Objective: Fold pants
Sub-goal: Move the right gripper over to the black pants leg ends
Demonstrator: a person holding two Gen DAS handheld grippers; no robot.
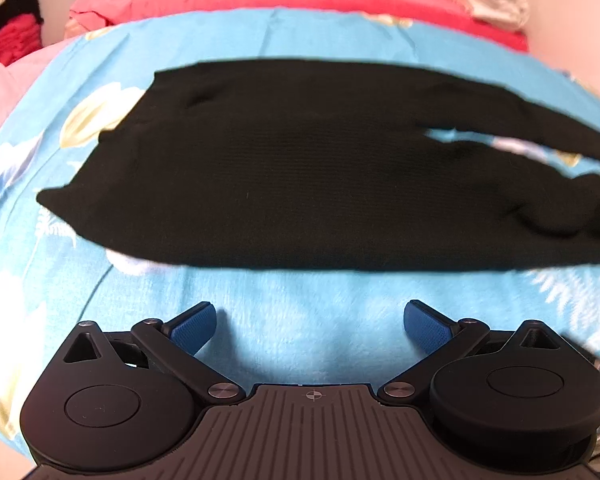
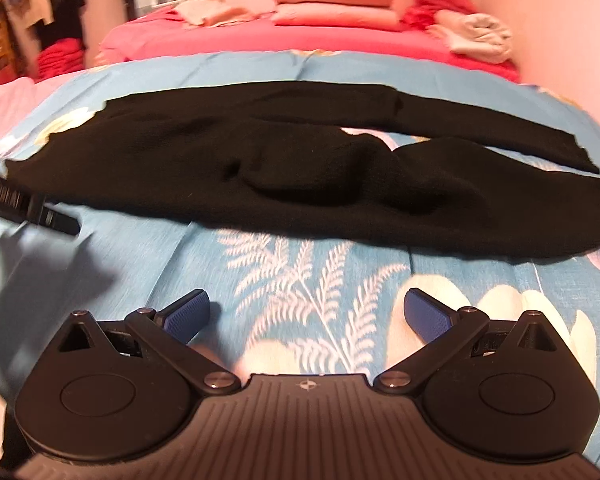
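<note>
My left gripper had its two blue fingers spread wide apart, and nothing was between them. Under them was only the blue bed cover with its white flowers and leaves. My right gripper was the same: its blue fingers were wide apart and held nothing, and they sat over a white leaf print on the cover. The black pants lay flat on the cover, just ahead of both sets of fingers, and neither gripper was touching them. In the left view the near edge of the pants ran across the picture a little way past my fingertips. The wide top part was on the left and the two legs went off to the right, with a thin strip of blue cover showing between them. In the right view the pants looked a bit bumpy in the middle, with soft folds. A dark piece of my left gripper showed at the left edge of that view, near the end of the pants. Farther back was a red blanket, some folded pink cloths, and a pale pile of clothes by the wall.
</note>
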